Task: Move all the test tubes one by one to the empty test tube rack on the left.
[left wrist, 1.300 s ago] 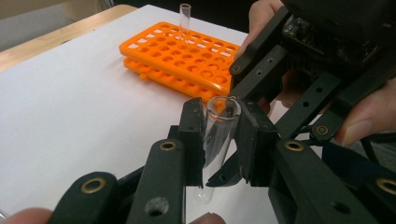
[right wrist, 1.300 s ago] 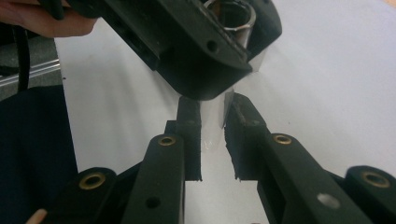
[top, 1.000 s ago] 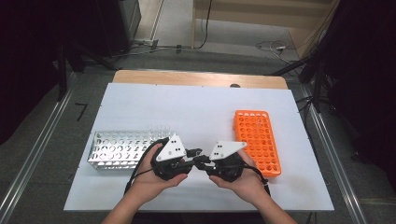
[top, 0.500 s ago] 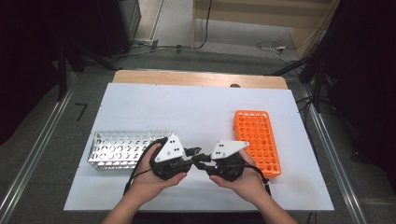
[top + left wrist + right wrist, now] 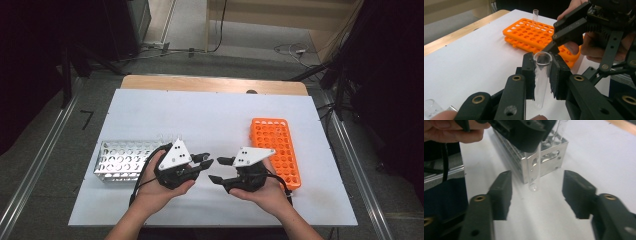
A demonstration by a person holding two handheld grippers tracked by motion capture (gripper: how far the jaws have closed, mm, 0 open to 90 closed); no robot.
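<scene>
A clear test tube [image 5: 541, 82] stands upright between the pads of my left gripper [image 5: 543, 60], which is shut on it. In the high view the left gripper [image 5: 205, 160] sits at the table's front middle, tip to tip with my right gripper [image 5: 216, 170]. The right gripper [image 5: 540, 190] has just been opening; its jaws stand apart on either side of the tube's round bottom [image 5: 534, 186] without touching it. In the left gripper view the right gripper [image 5: 564, 30] hovers just behind the tube's mouth.
An orange tube rack [image 5: 277, 150] lies to the right, with one clear tube [image 5: 535, 16] standing in it. A metal rack [image 5: 122, 160] with several tubes stands to the left, close behind the held tube [image 5: 544, 160]. The white tabletop [image 5: 200, 120] stretches beyond.
The right gripper's jaws have spread open and come off the tube. The two grippers, pressed together before, now sit slightly apart. The left gripper keeps its hold.
</scene>
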